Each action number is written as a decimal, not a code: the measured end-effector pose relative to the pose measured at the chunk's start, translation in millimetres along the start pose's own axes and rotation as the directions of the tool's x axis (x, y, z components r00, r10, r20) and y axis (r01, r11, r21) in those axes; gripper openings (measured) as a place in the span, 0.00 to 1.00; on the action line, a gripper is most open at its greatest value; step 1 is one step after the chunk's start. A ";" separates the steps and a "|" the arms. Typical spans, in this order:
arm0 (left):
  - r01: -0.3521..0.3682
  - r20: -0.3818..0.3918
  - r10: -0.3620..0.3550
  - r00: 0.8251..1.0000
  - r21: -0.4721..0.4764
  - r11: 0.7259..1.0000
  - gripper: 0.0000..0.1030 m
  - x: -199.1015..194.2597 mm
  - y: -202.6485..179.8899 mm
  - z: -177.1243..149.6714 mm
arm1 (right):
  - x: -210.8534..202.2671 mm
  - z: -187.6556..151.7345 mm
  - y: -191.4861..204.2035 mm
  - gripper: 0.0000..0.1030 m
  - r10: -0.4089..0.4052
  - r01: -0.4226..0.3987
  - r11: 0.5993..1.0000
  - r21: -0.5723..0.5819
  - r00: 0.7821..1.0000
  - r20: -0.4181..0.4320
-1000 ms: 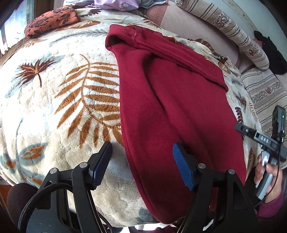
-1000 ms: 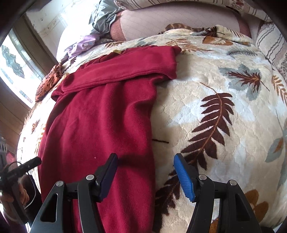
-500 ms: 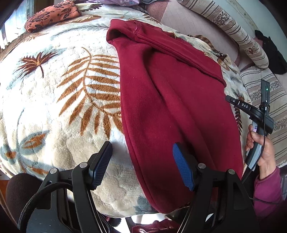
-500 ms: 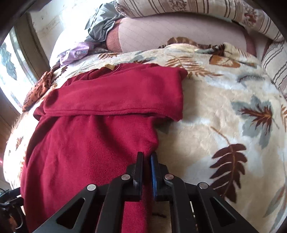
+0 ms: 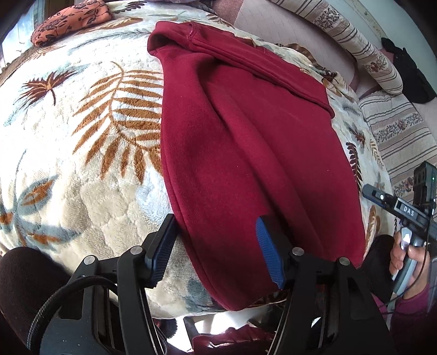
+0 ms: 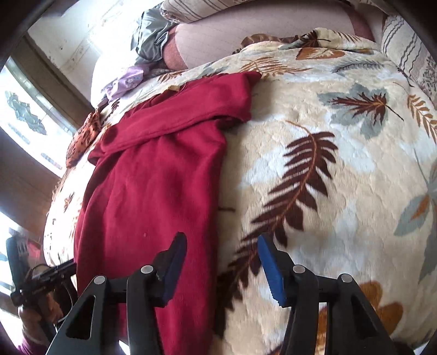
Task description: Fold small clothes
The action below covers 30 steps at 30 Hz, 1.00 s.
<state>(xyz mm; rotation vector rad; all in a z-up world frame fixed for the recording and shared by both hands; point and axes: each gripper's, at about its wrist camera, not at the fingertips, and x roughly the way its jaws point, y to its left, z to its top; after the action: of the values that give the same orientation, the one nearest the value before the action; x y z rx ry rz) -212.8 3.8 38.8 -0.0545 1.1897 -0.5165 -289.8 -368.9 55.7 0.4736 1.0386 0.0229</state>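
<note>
- The dark red fleece garment [image 5: 245, 153] lies lengthwise on the leaf-patterned plush blanket [image 5: 82, 153], its far end folded over into a flat band (a stitched seam runs along that band), its near end hanging over the blanket's front edge.
- The left gripper [image 5: 215, 251] is spread wide and grasps nothing; its black left pad sits at the garment's left hem, over the blanket, and its blue-faced right pad [image 5: 269, 256] is over the red cloth near the lower end. Whether either pad actually touches the cloth I cannot tell.
- The right gripper [image 6: 221, 267] is likewise wide apart and empty (this view is blurred); its dark left pad is over the garment's right strip and the blue pad [image 6: 270, 269] over the blanket, so the garment's right edge runs between the two fingers.
- In the left wrist view the right hand [image 5: 407, 262] grips its handle just past the garment's right edge.
- Farther out: an orange floral cloth [image 5: 68, 20] at the blanket's far left corner, and a striped bolster [image 5: 363, 46] behind on the right.
</note>
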 end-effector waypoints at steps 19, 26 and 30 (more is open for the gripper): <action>-0.060 0.016 0.060 0.998 -0.047 0.997 0.06 -31.1 55.1 -8.2 | -2.6 -55.2 28.2 0.56 0.070 -0.078 0.995 -0.062 0.989 -0.129; -0.077 -0.002 0.077 0.997 -0.066 0.995 0.17 -25.0 51.5 -11.0 | 0.0 -67.8 36.6 0.59 0.039 -0.054 0.995 -0.087 0.986 -0.160; -0.083 -0.002 0.083 0.997 -0.075 0.994 0.32 -19.7 47.7 -13.5 | 3.6 -75.5 36.6 0.55 0.058 -0.071 0.994 -0.085 0.988 -0.141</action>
<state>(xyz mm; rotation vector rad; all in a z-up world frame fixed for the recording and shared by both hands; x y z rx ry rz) -213.3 57.1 36.1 -0.0687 1.2045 -0.3986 -343.4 -307.4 35.5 0.4283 1.1530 0.1612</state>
